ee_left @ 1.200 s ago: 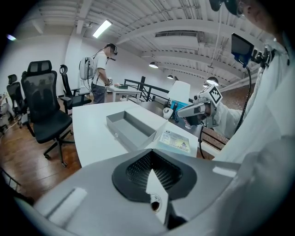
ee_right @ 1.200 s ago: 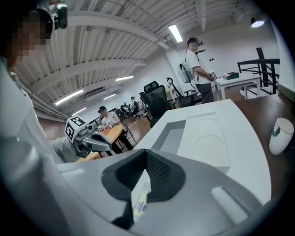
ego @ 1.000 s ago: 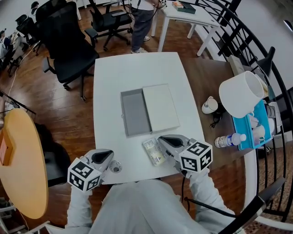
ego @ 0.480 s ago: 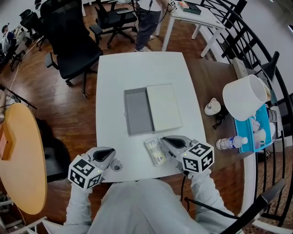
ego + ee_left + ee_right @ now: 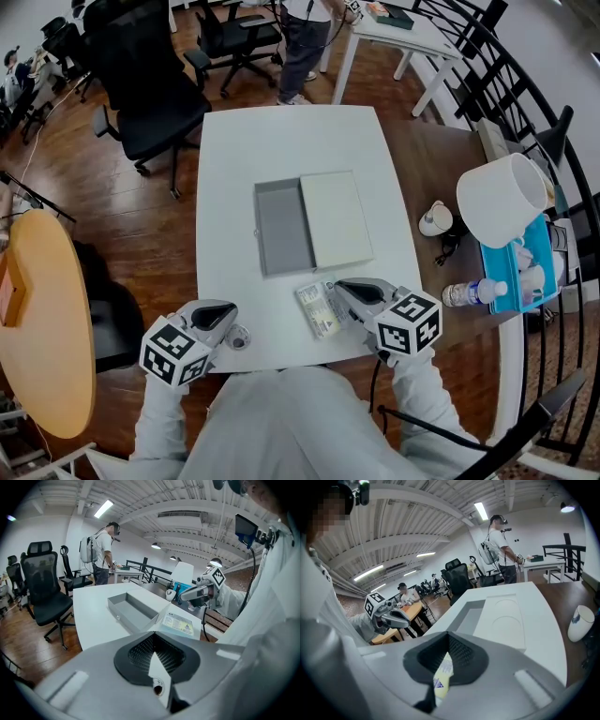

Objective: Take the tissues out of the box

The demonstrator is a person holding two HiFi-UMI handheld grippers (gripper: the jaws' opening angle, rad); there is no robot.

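1. Your right gripper has its fingers pressed together on the near edge of the tissue packet. In the right gripper view a yellowish sliver of the packet, with a small printed mark, sits between the black pads.
2. The tissue packet is outside the box and lies flat on the white counter. It is just in front of the box and near the edge closest to you.
3. The grey box tray sits mid-counter. The white lid lies flat on its right, touching it along one long side.
4. Your left gripper is at the near left corner of the counter, well apart from the packet. Its fingers are closed on a small white piece with a round hole in it (what this piece is cannot be told).
5. In the head view a small round translucent item shows at the tip of that gripper.
6. Beyond the counter's right side stand a water bottle and a large white lampshade. A black office chair stands off the far left corner.
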